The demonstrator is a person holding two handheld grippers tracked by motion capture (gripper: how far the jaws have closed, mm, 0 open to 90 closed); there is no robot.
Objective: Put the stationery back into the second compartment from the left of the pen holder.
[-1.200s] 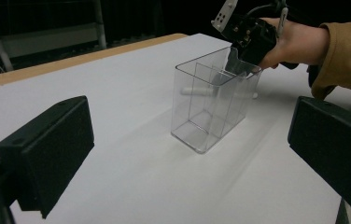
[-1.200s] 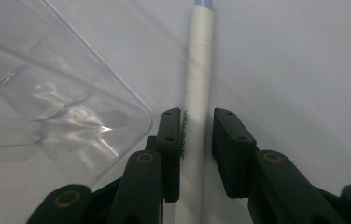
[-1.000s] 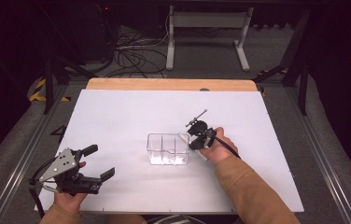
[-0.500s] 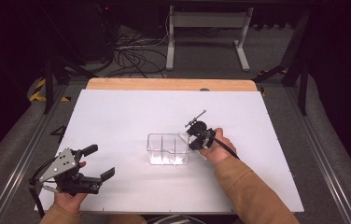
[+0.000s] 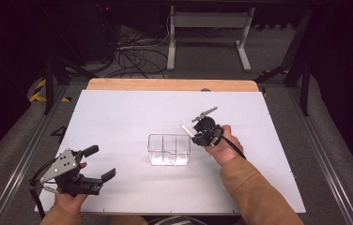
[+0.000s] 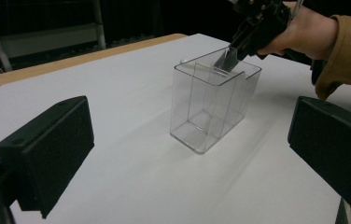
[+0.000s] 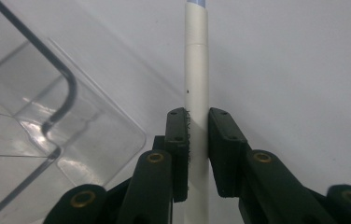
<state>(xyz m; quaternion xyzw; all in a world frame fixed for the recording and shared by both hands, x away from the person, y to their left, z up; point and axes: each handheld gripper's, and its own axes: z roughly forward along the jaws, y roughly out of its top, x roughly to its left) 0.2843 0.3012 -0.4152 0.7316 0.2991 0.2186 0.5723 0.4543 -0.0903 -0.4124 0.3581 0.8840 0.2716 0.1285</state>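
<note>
I see right gripper (image 5: 198, 133) clamped on white pen (image 7: 196, 93), held above right end of clear divided container (image 5: 168, 149). Left gripper (image 5: 100, 163) spread, empty, near table (image 5: 118, 112) front-left corner.

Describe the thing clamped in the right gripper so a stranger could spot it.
On the white table, find the clear plastic divided box at its middle. Beside its right rim, the right hand-held gripper grips a slim white pen-like stick, the one opaque item there.
</note>
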